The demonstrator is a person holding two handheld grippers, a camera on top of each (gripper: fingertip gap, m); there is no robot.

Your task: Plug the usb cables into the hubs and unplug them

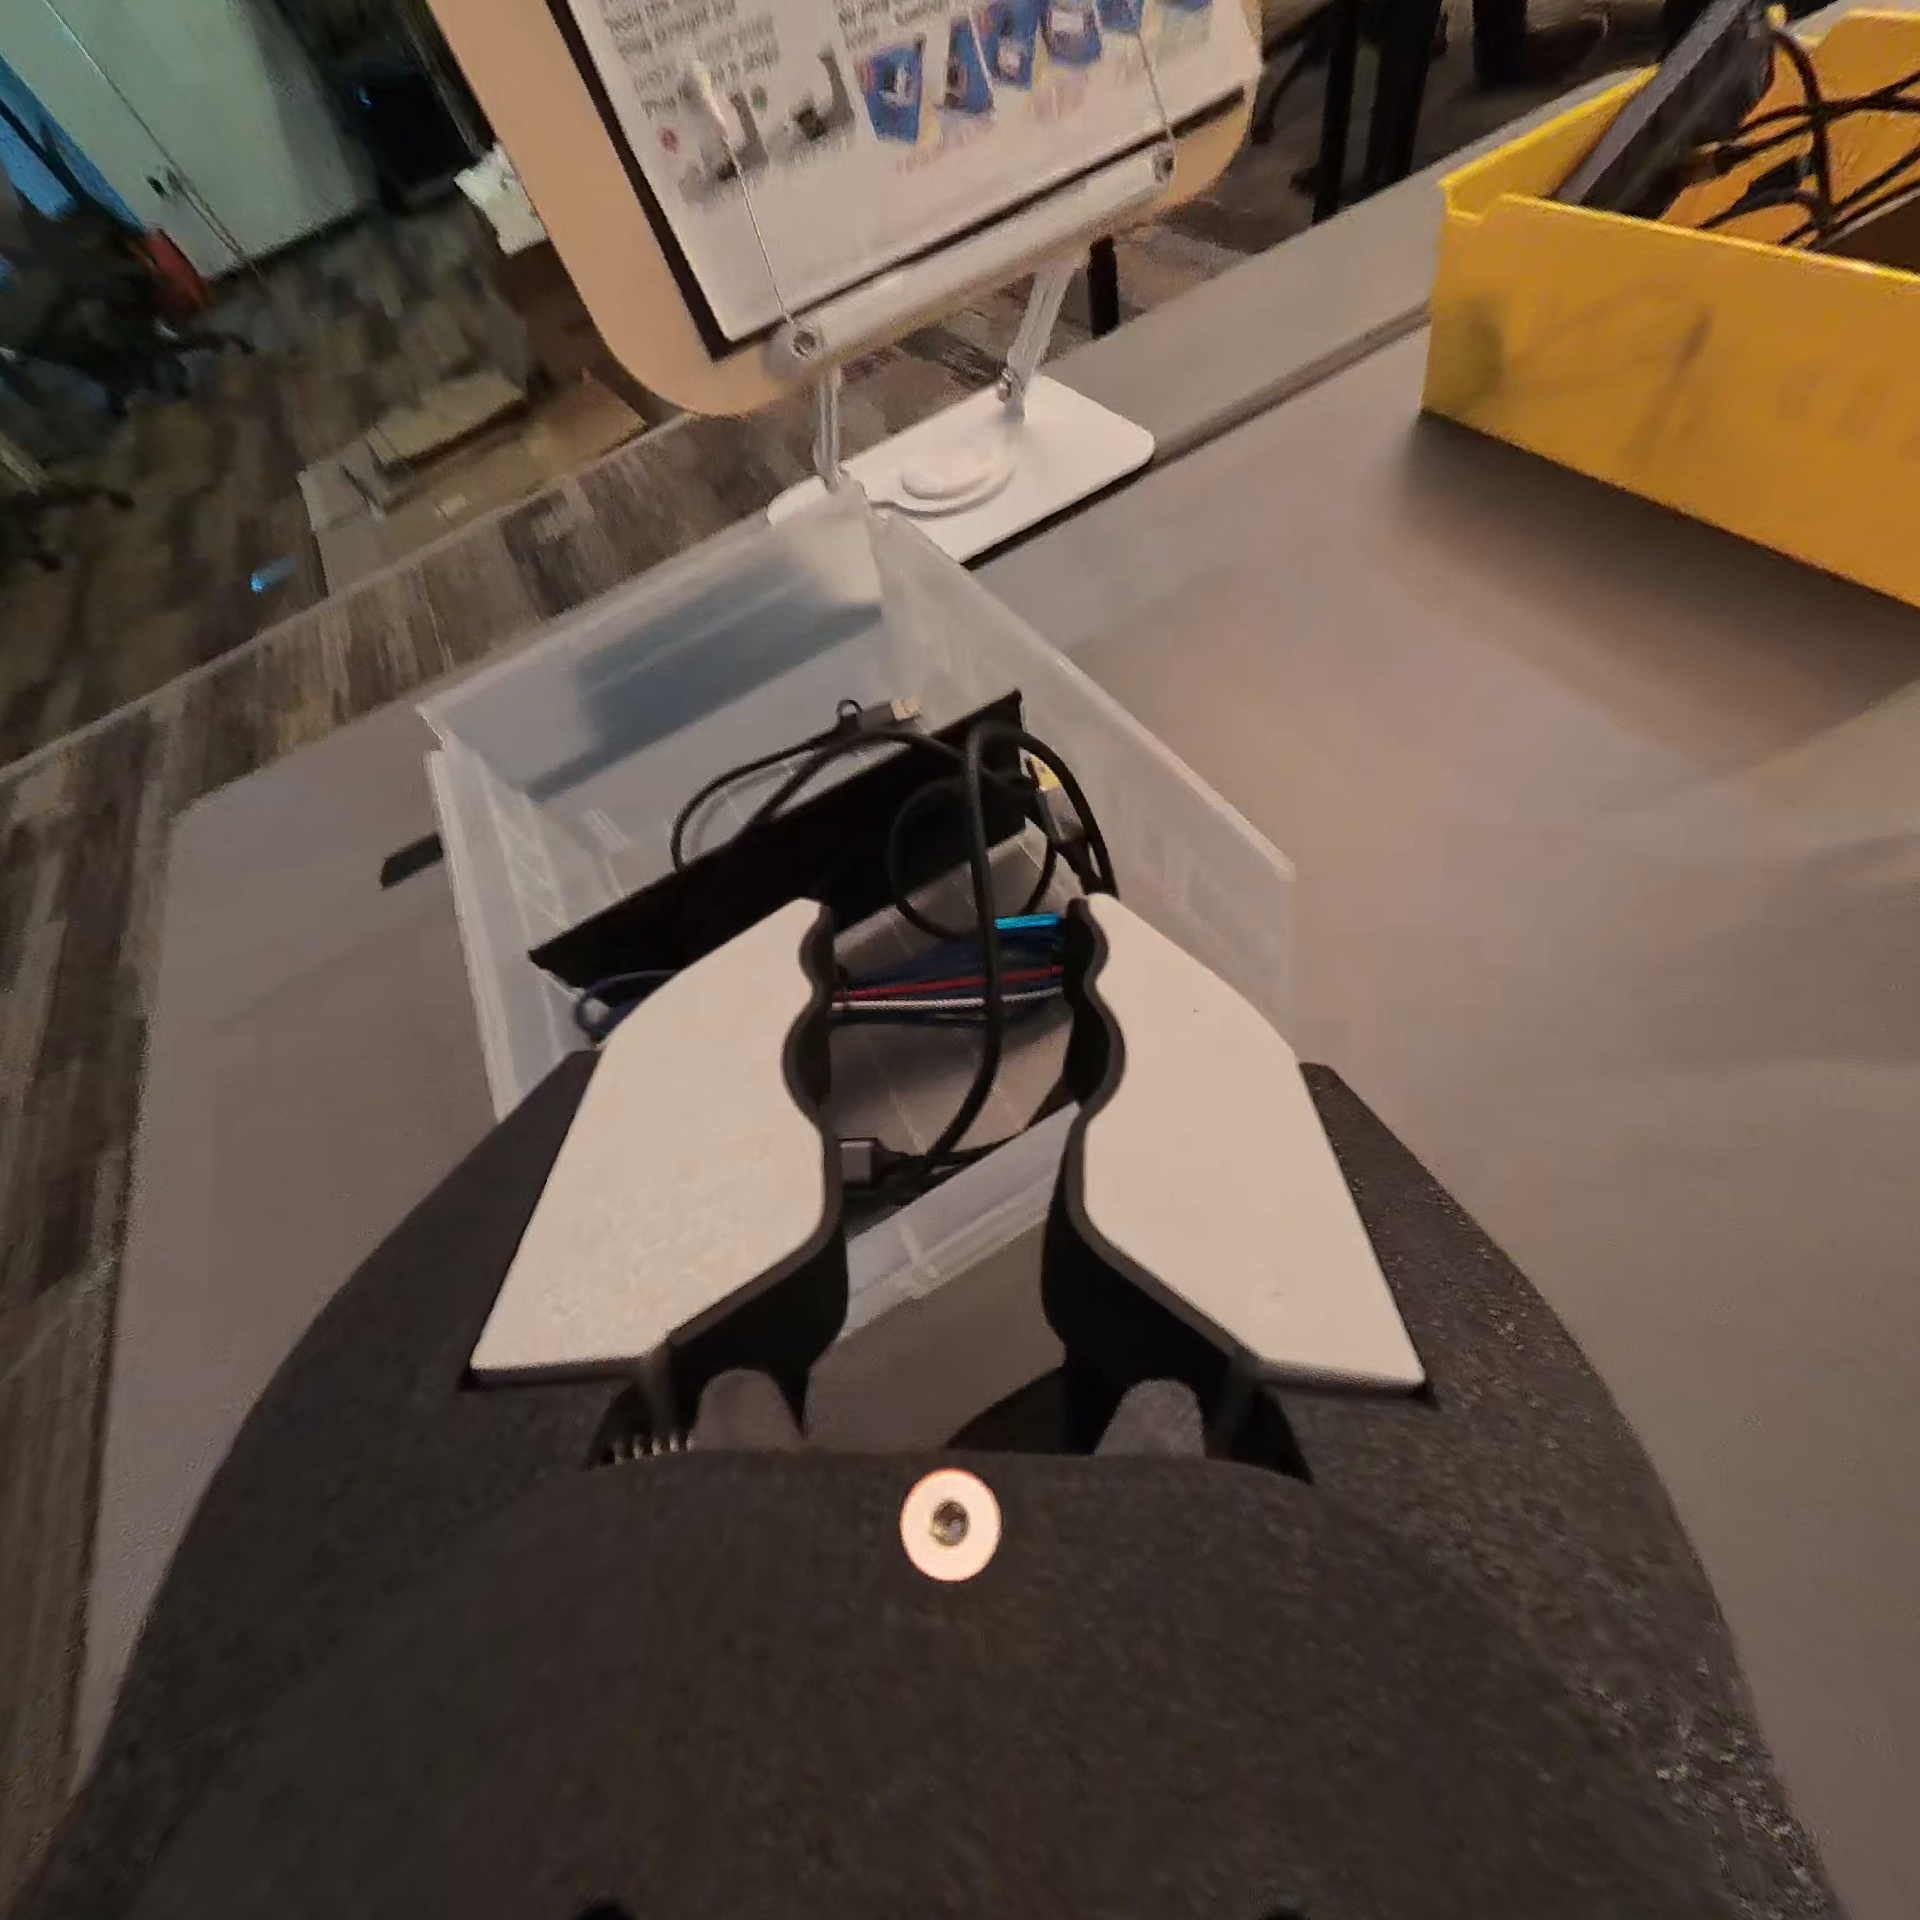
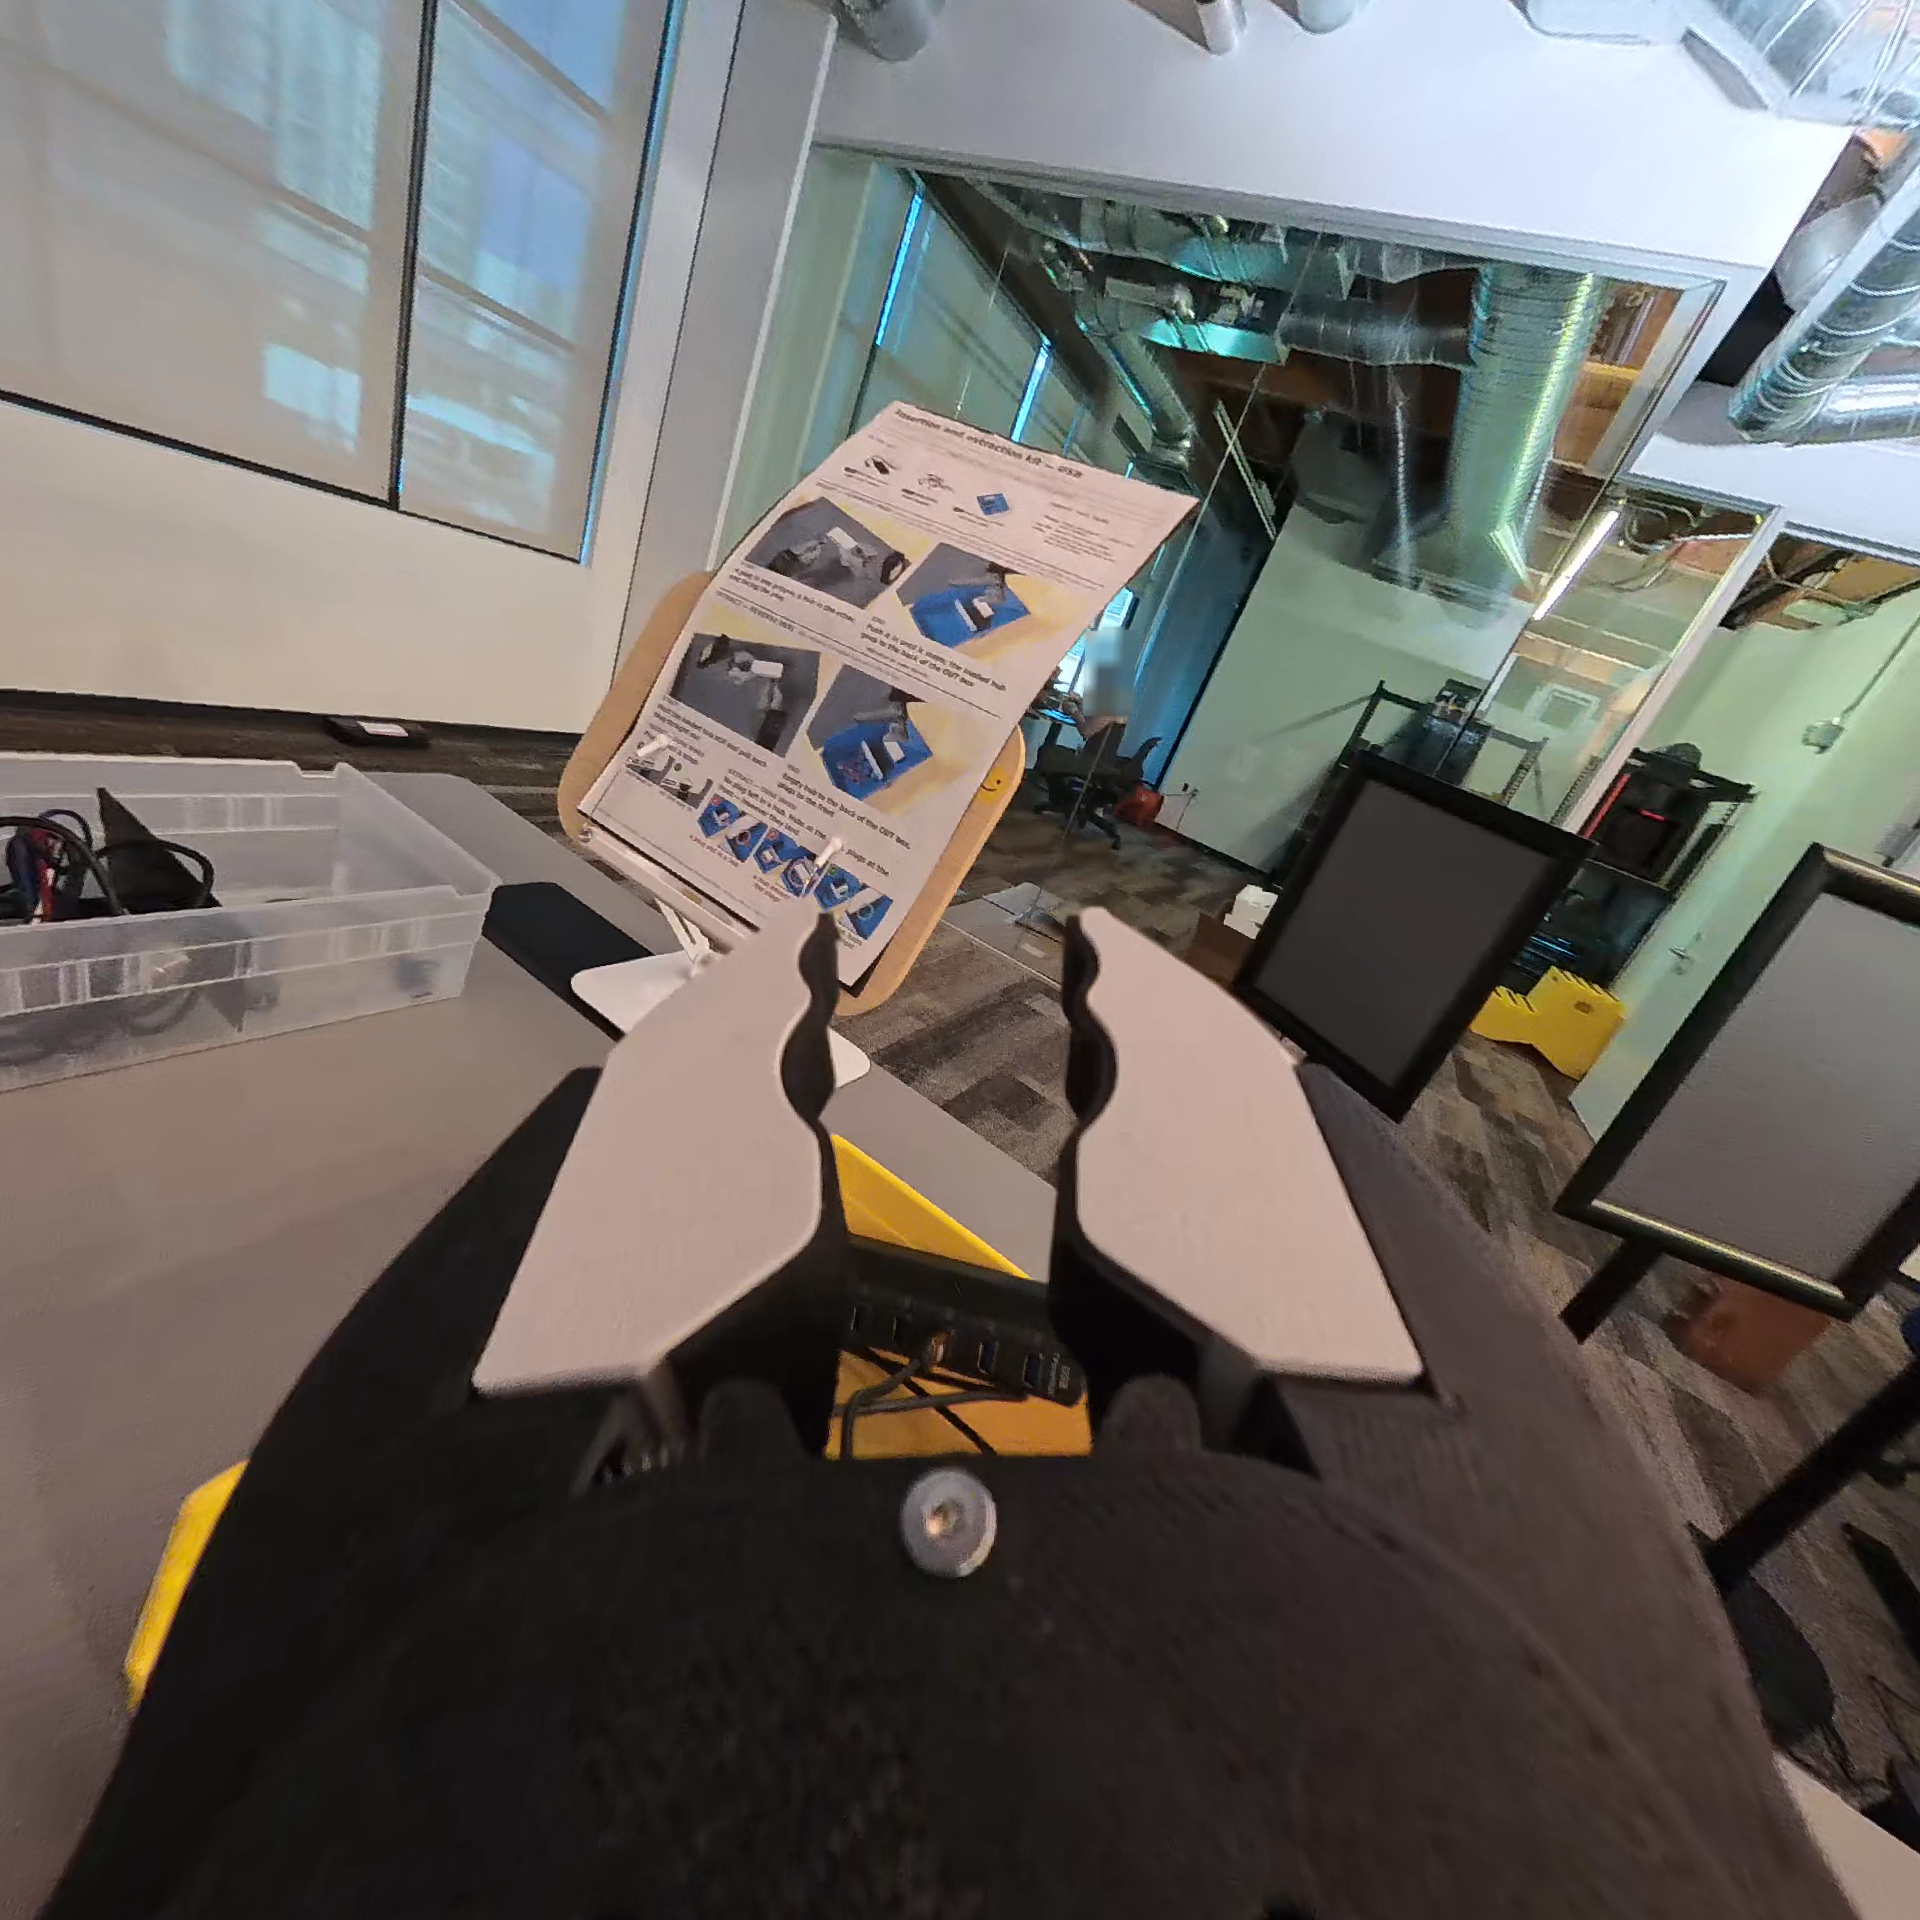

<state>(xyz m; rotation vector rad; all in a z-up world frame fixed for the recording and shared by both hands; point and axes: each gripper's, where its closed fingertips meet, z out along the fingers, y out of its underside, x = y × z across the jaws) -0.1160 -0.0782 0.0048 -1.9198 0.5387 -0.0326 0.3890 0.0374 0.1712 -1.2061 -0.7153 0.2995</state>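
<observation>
Two grippers, both empty-handed right now. In the left wrist view, the left gripper (image 1: 951, 925) hovers with fingers parted over the clear bin (image 1: 1174, 831) at centre frame, where the usb cables (image 1: 966, 831) lie tangled, lined up, I'd say, to pick one. In the right wrist view, the right gripper (image 2: 948, 940) is spread wide too, above the yellow bin (image 2: 914, 1205); a black hub (image 2: 966, 1340) sits low between its fingers, ports facing up and reachable.

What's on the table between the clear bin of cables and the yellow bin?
Nothing but bare grey table lies between the clear bin and the yellow bin. The left wrist view shows that stretch.
</observation>
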